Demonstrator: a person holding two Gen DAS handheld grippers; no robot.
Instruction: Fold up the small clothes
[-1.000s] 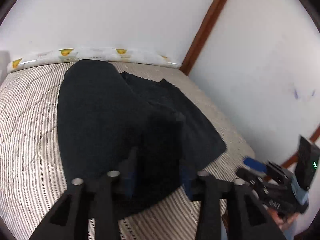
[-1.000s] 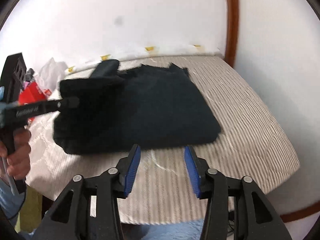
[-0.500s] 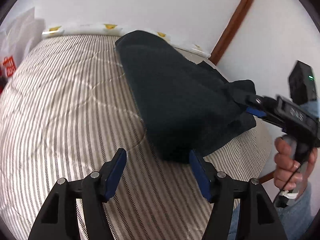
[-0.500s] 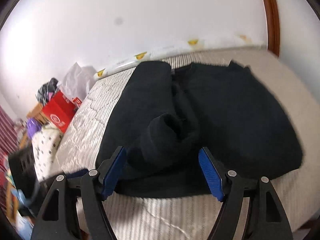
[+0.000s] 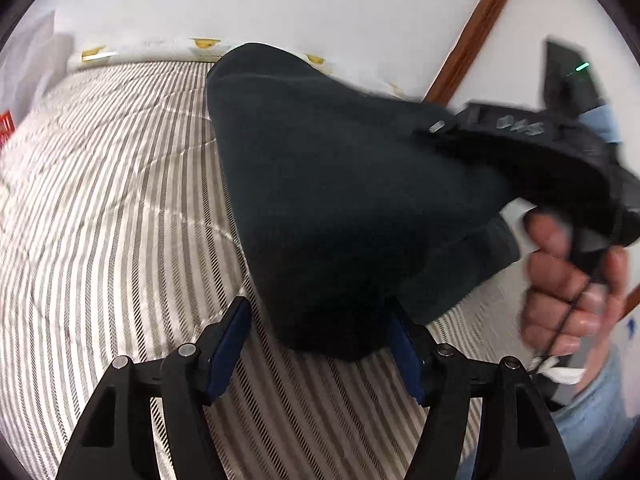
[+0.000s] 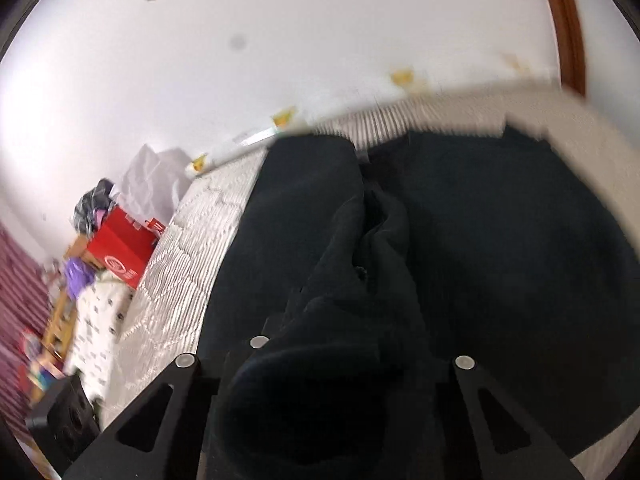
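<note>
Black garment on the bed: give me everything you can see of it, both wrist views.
The garment is black, soft and fleecy-looking, plain, with no print visible. It lies on the striped bedcover, partly folded: one long flap is doubled over the flat body, leaving a bunched ridge. The right gripper is closing on that bunched fold, which hides its fingers. The near rounded end sits between the open left gripper fingers; contact there is unclear. The far edge reaches toward the wall.
</note>
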